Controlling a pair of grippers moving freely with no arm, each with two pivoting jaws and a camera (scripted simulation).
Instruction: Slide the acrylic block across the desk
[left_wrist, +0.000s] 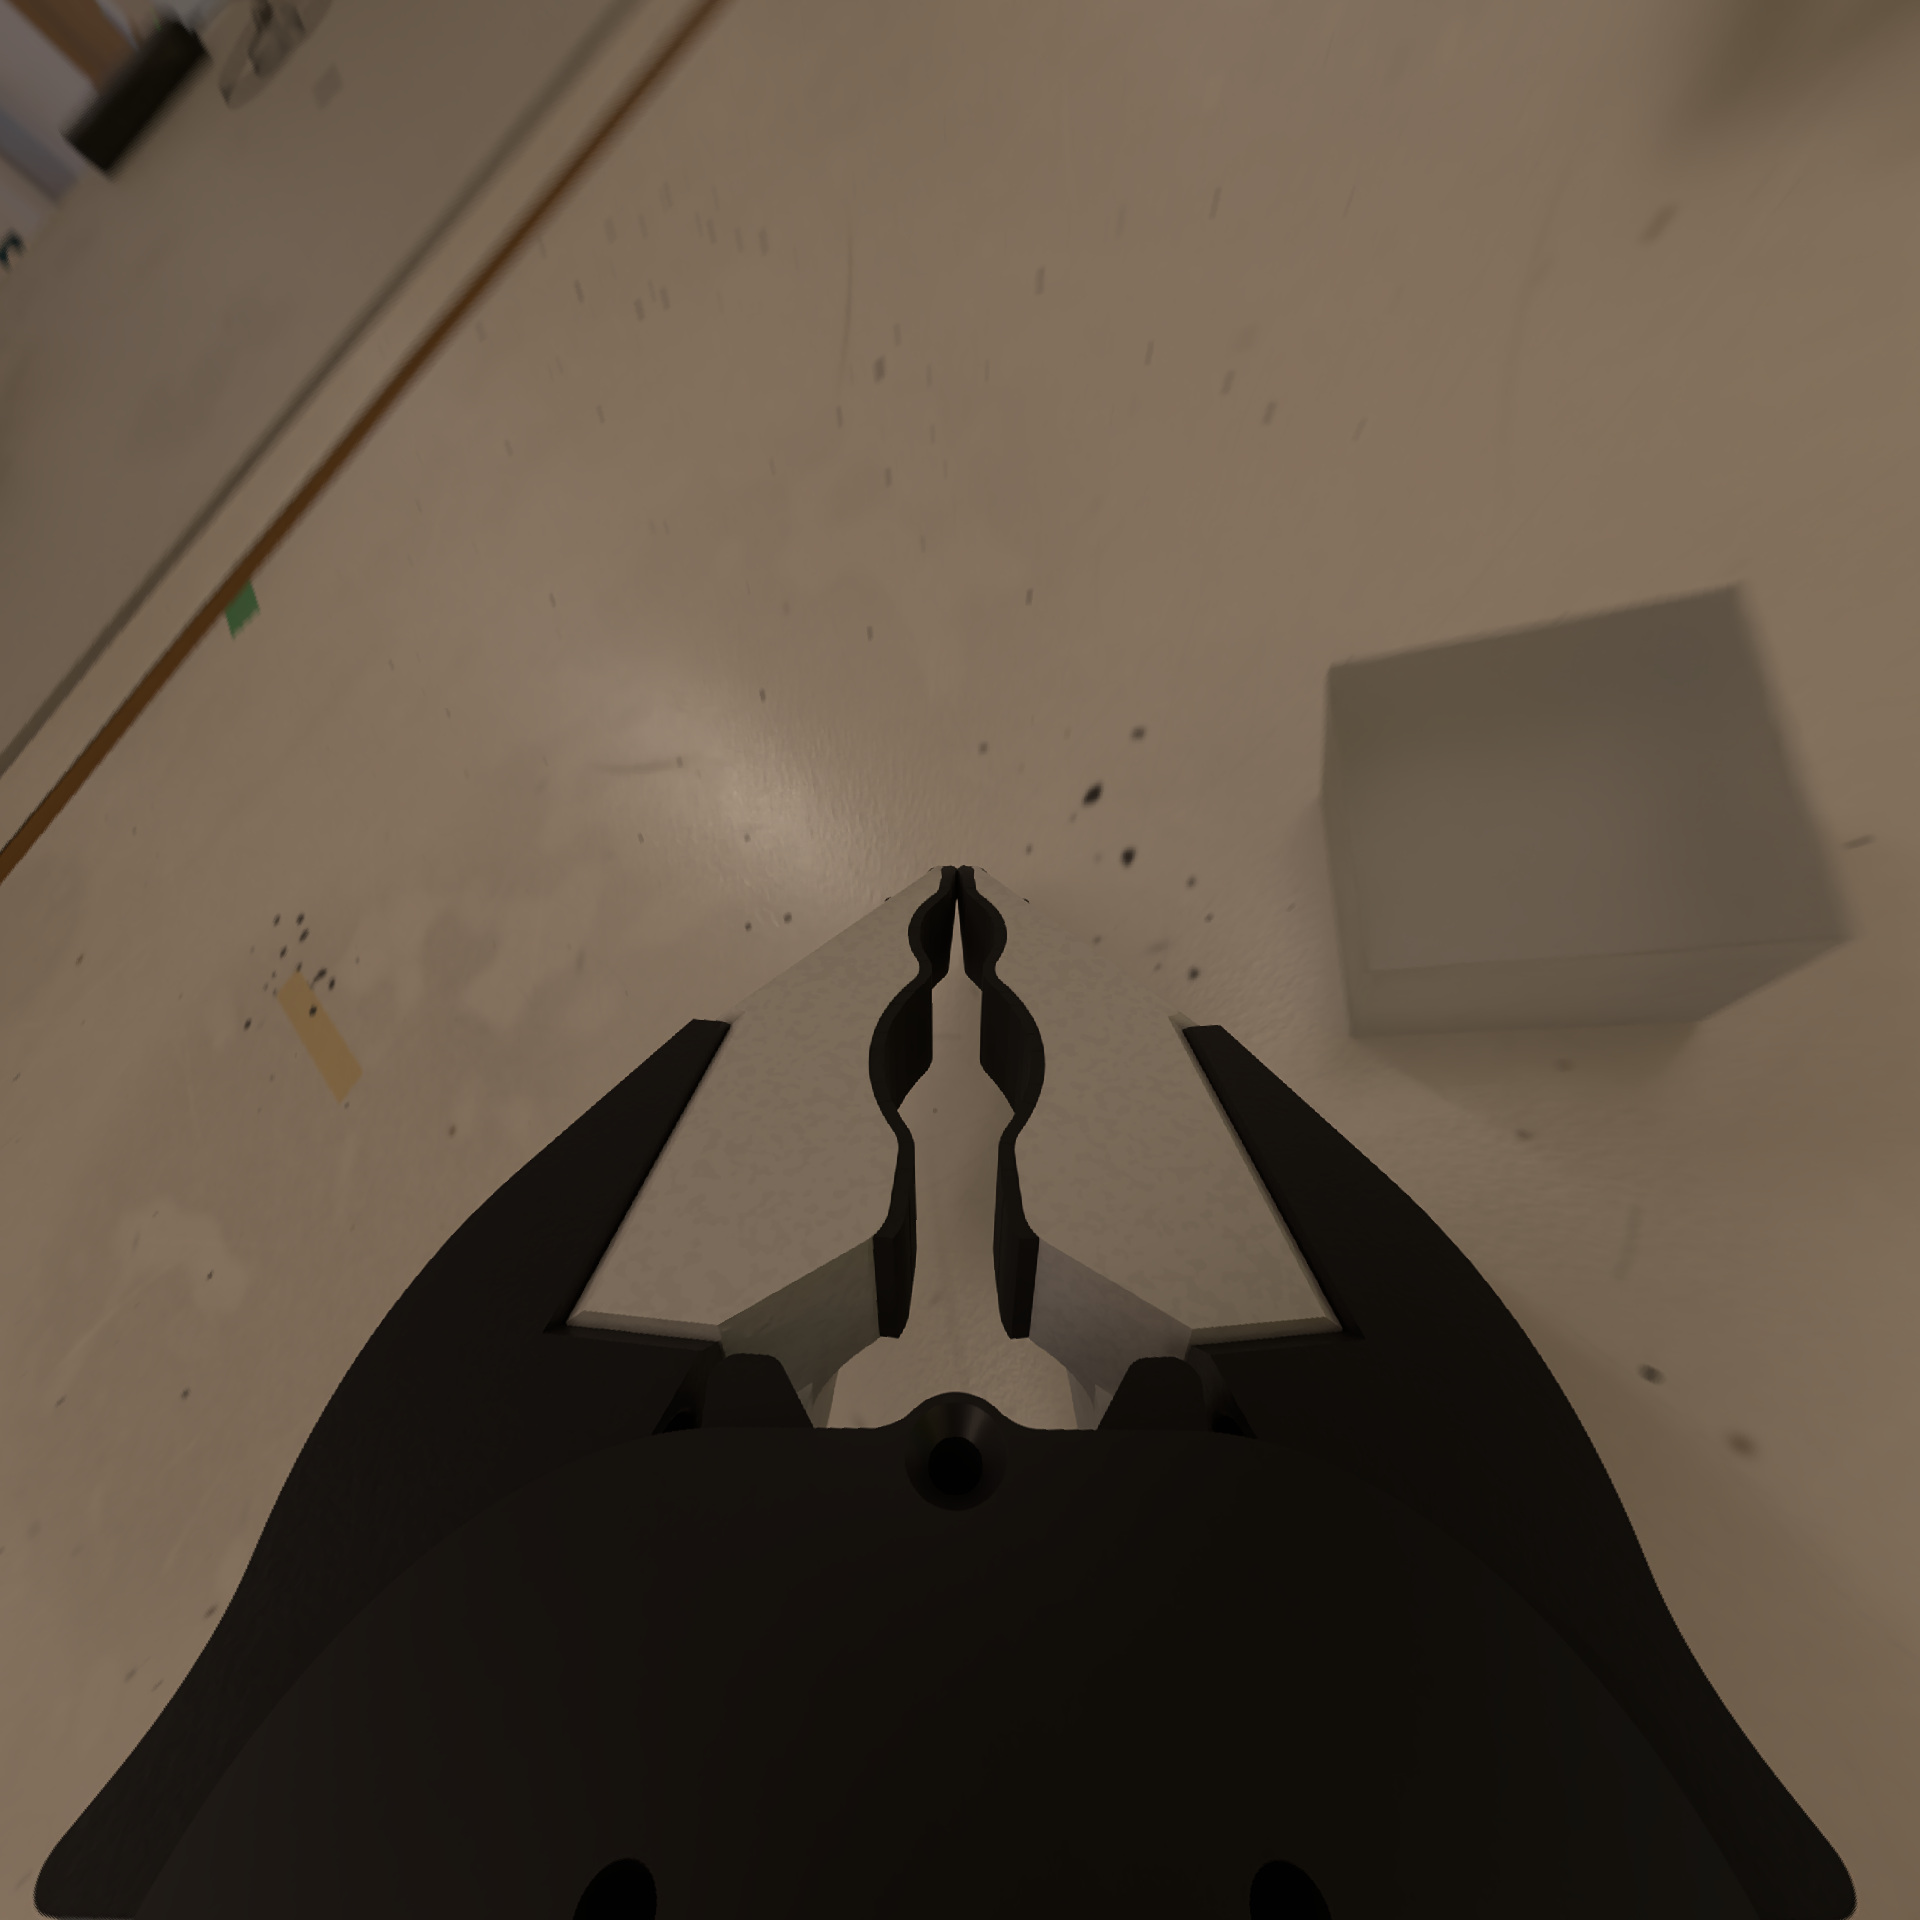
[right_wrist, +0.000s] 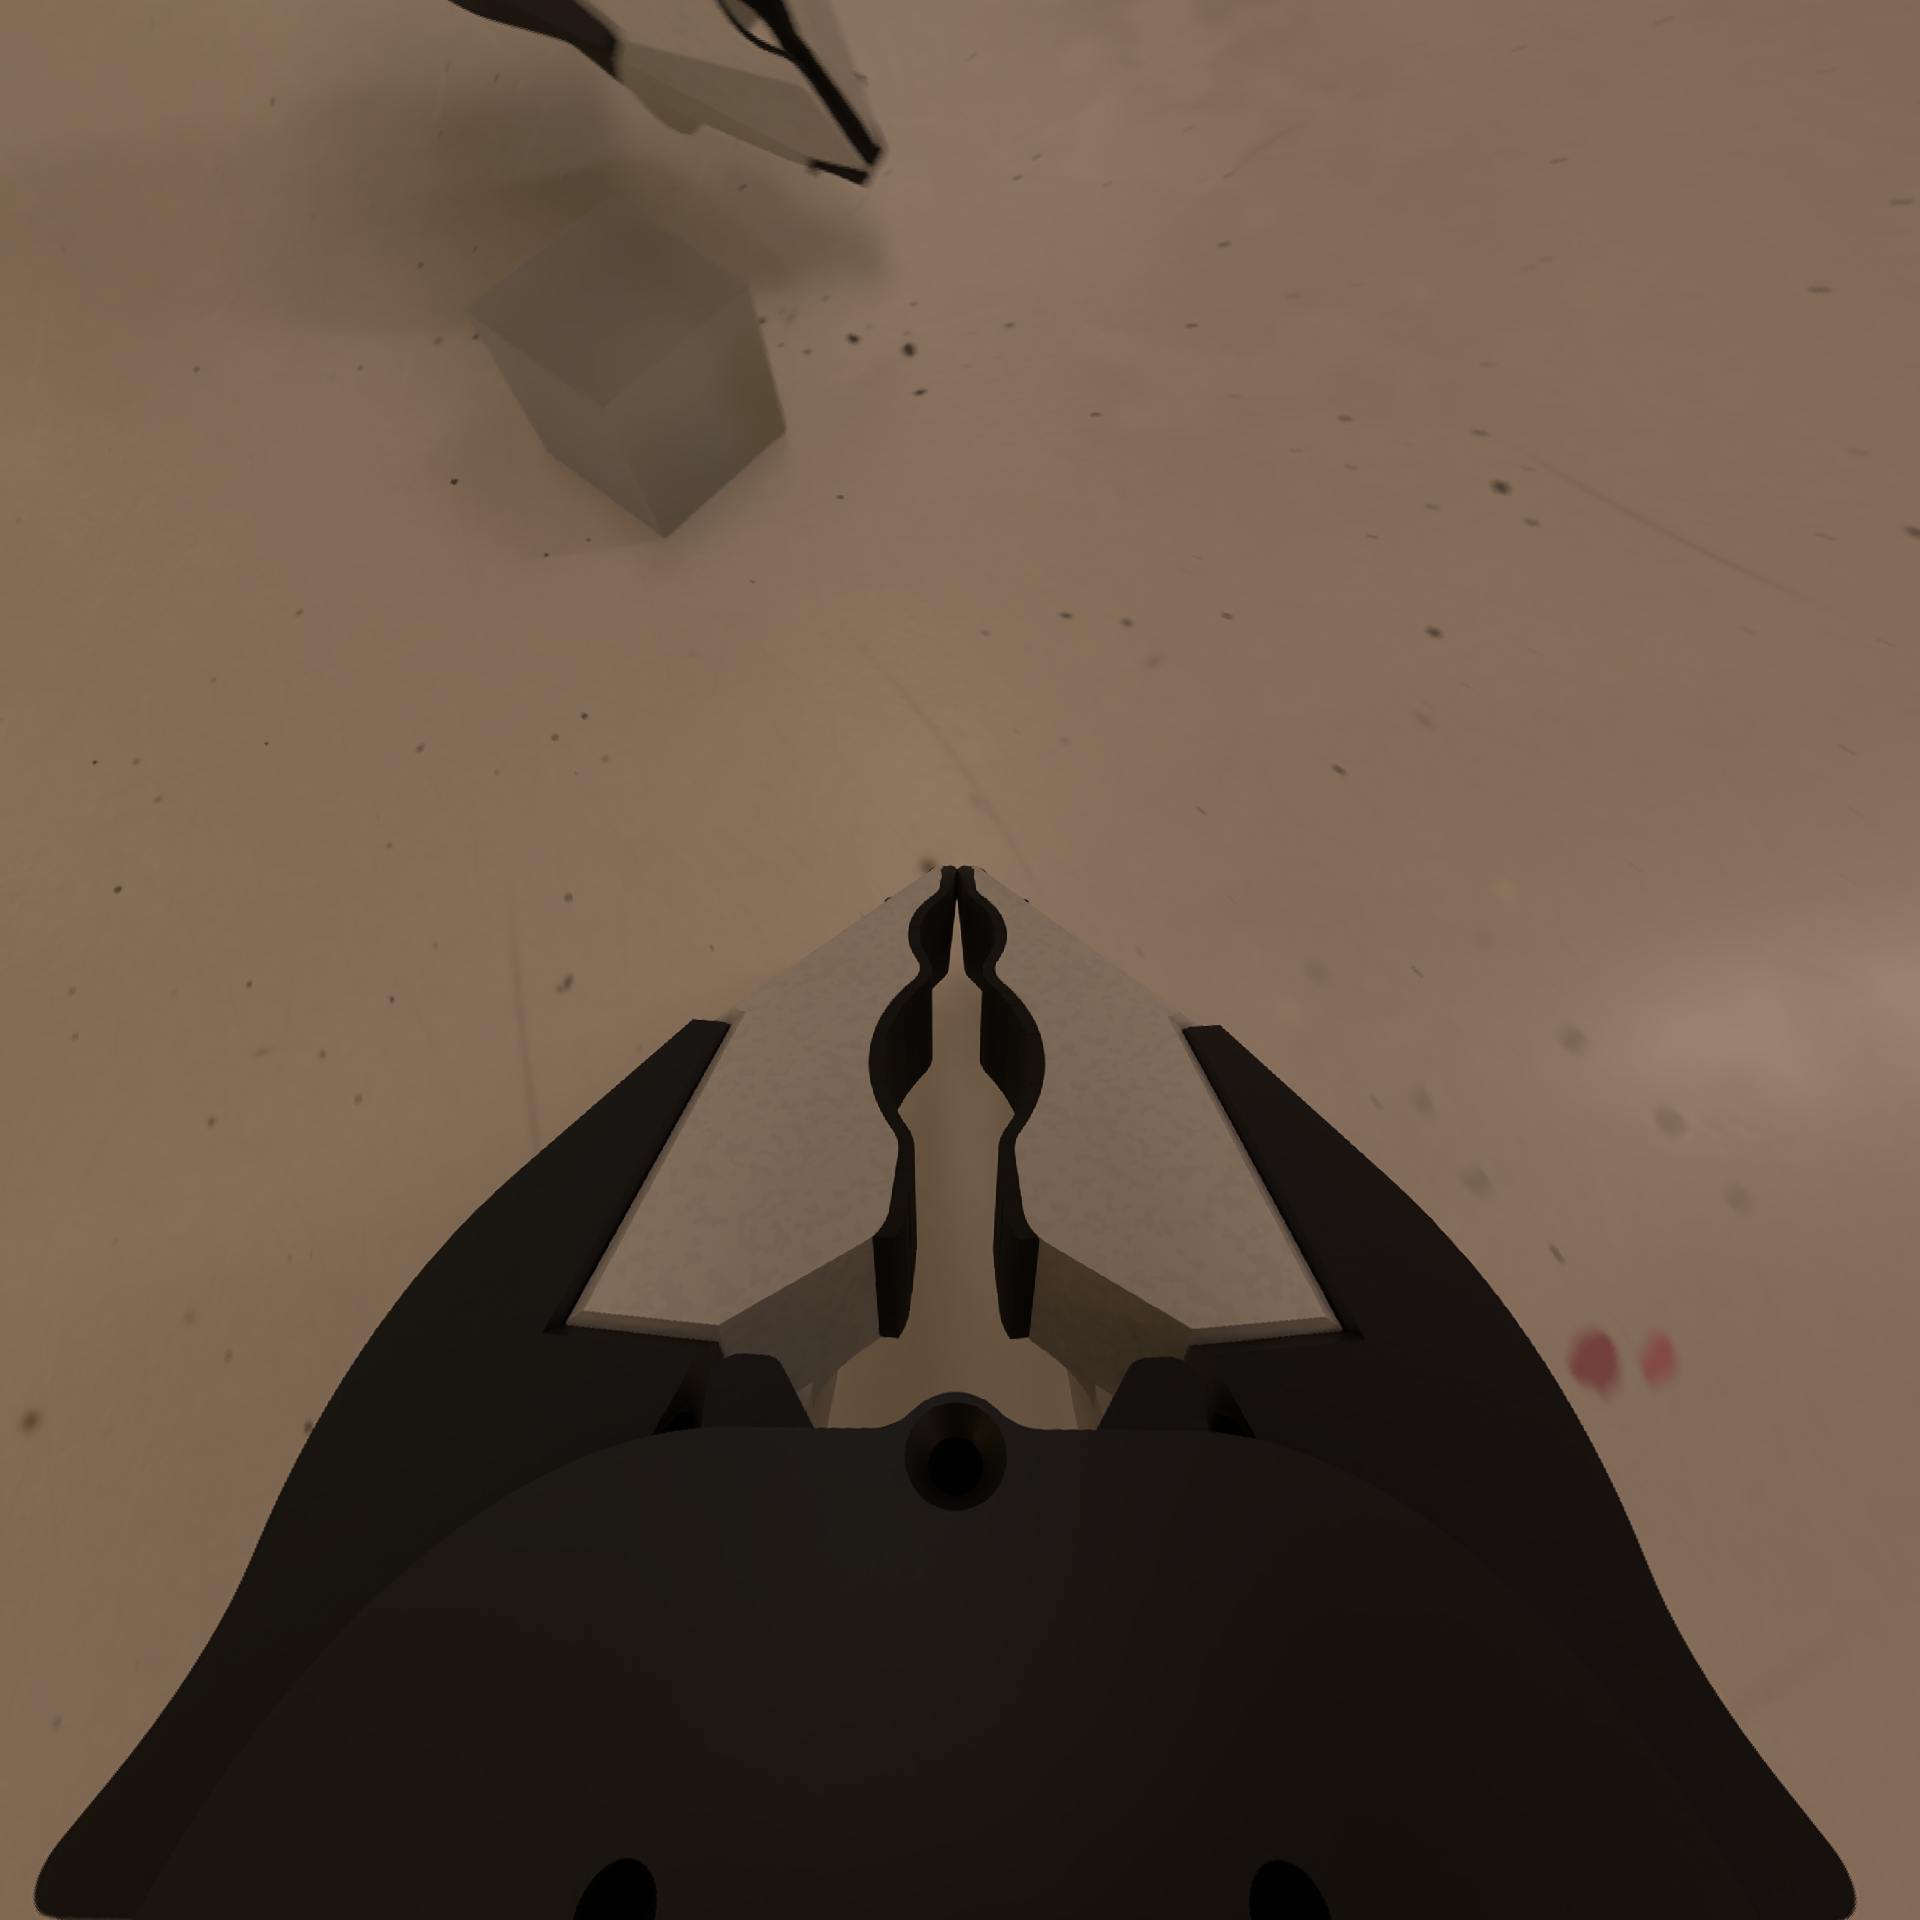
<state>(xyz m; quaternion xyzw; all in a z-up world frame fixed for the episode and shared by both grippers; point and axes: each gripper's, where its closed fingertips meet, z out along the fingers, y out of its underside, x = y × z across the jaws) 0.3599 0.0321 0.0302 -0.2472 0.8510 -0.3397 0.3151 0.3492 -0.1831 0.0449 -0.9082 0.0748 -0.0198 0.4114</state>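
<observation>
The acrylic block (left_wrist: 1569, 810) is a pale, see-through cube resting on the cream desk (left_wrist: 831, 520). In the left wrist view it sits to the right of my left gripper (left_wrist: 957, 873), a short way off and not touching. The left gripper is shut and empty, its tips close above the desk. In the right wrist view the block (right_wrist: 634, 374) lies far ahead to the upper left. My right gripper (right_wrist: 957, 873) is shut and empty, well short of the block. The left gripper also shows in the right wrist view (right_wrist: 862, 161), just beyond the block.
The desk's far edge with a brown strip (left_wrist: 343, 457) runs diagonally at upper left. A green tape piece (left_wrist: 241, 608) and a tan tape strip (left_wrist: 317, 1034) lie on the desk left of the left gripper. Two pink spots (right_wrist: 1621, 1361) mark the desk at the right.
</observation>
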